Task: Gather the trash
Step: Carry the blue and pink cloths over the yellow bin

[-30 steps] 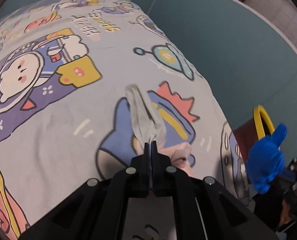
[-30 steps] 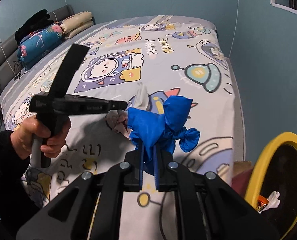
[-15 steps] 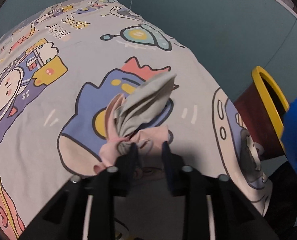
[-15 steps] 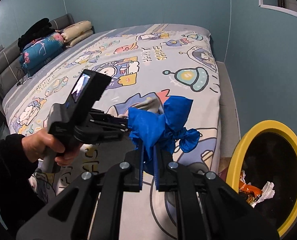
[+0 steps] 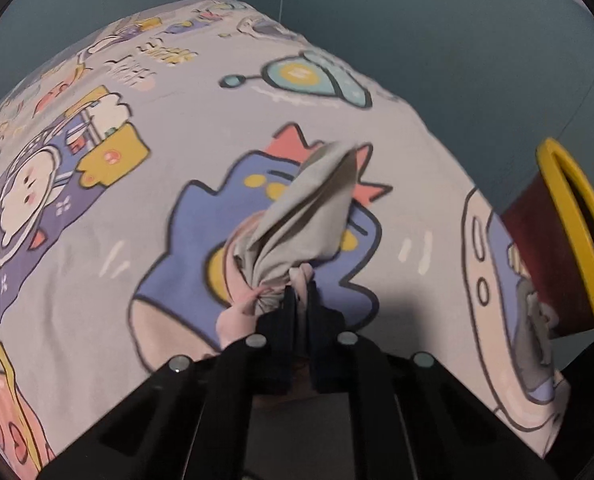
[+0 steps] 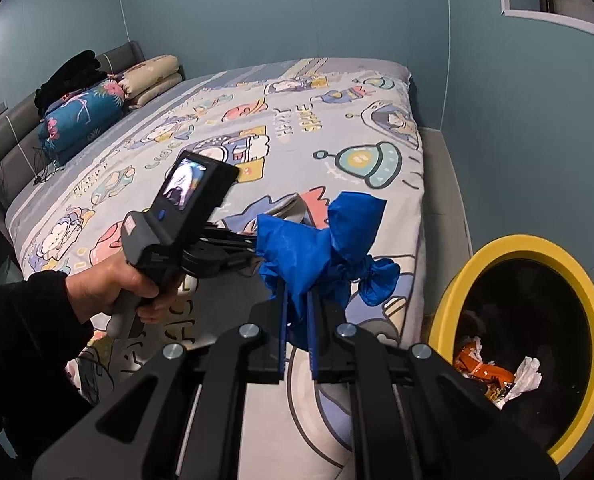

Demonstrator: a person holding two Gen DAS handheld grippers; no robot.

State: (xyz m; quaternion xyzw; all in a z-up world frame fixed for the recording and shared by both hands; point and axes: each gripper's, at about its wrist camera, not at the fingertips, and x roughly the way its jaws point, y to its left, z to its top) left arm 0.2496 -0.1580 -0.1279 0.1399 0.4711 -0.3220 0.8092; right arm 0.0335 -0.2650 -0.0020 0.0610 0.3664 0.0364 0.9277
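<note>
My left gripper (image 5: 300, 300) is shut on a crumpled grey and pink wad of cloth-like trash (image 5: 301, 216), held just above the cartoon-print bedspread (image 5: 137, 200). My right gripper (image 6: 297, 300) is shut on a blue crumpled glove (image 6: 317, 244), held above the bed's near corner. A yellow-rimmed trash bin (image 6: 533, 344) stands on the floor to the right of the bed, with orange and white scraps inside; it also shows in the left wrist view (image 5: 565, 236). The left gripper's body and the hand holding it (image 6: 165, 248) show in the right wrist view.
Pillows and a dark bundle (image 6: 97, 96) lie at the headboard, far left. Teal walls (image 6: 517, 120) close in behind and to the right of the bed. A narrow strip of floor (image 6: 445, 200) runs between bed and wall.
My left gripper opened briefly and has shut again on the grey and pink wad, turning toward the bin. My right gripper has moved right with the blue glove, bringing the bin fuller into view.
</note>
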